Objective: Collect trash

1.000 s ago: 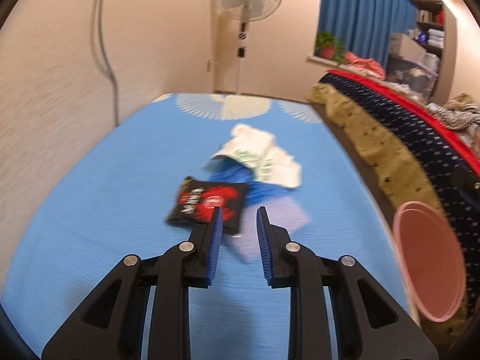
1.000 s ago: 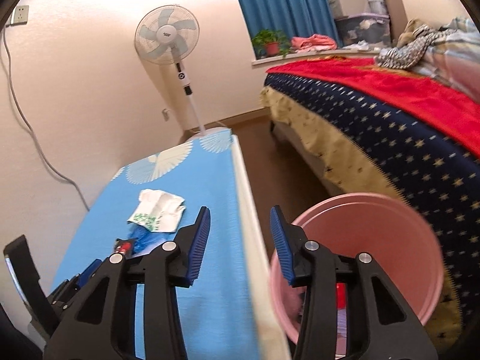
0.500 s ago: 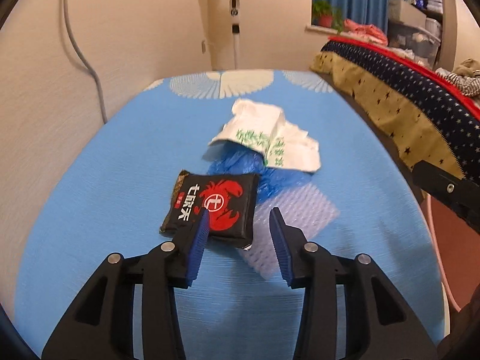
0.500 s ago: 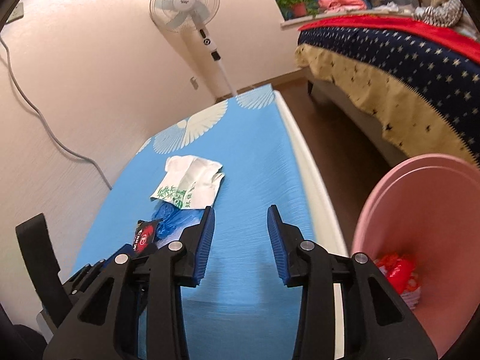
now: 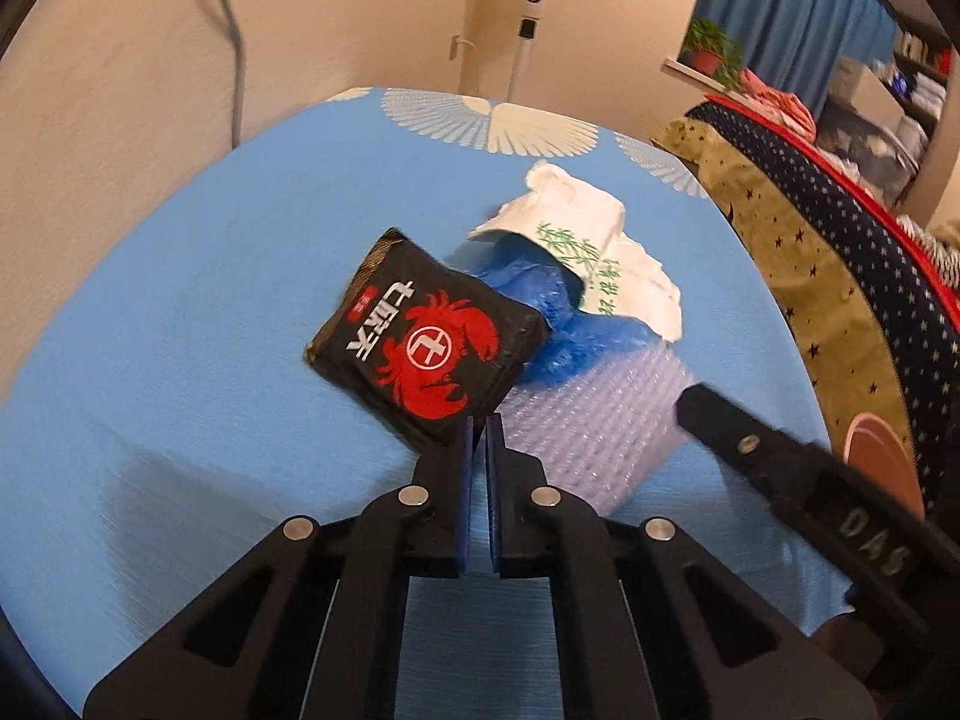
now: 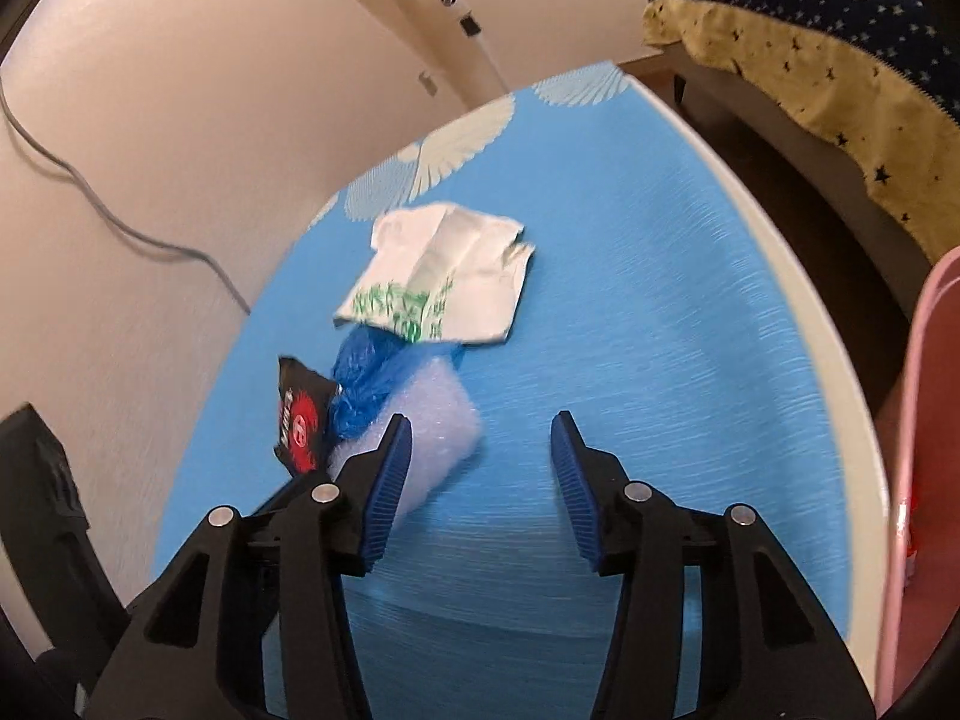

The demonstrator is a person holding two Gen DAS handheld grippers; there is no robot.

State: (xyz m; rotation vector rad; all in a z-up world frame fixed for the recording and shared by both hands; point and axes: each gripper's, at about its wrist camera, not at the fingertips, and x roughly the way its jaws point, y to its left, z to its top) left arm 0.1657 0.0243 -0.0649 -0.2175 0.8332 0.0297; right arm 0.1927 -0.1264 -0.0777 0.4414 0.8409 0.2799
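A black snack packet with a red crab [image 5: 429, 348] lies on the blue table [image 5: 180, 330], next to a crumpled blue plastic bag [image 5: 576, 342], a white paper wrapper with green print [image 5: 594, 252] and a piece of bubble wrap [image 5: 600, 426]. My left gripper [image 5: 478, 420] is shut on the packet's near corner. My right gripper [image 6: 480, 438] is open and empty, low over the table, its left finger beside the bubble wrap [image 6: 438, 414]. The packet [image 6: 300, 420], blue bag [image 6: 366, 378] and wrapper [image 6: 444, 276] also show in the right wrist view.
A pink bin [image 6: 924, 480] stands off the table's right edge; it also shows in the left wrist view [image 5: 882, 462]. A bed with a starred cover [image 5: 852, 252] lies to the right. A standing fan [image 5: 528, 12] and a wall cable [image 6: 120, 222] are behind the table.
My left gripper moved forward and closed on the packet's corner. My right gripper swung left from the pink bin to over the table, toward the bubble wrap, and opened wider.
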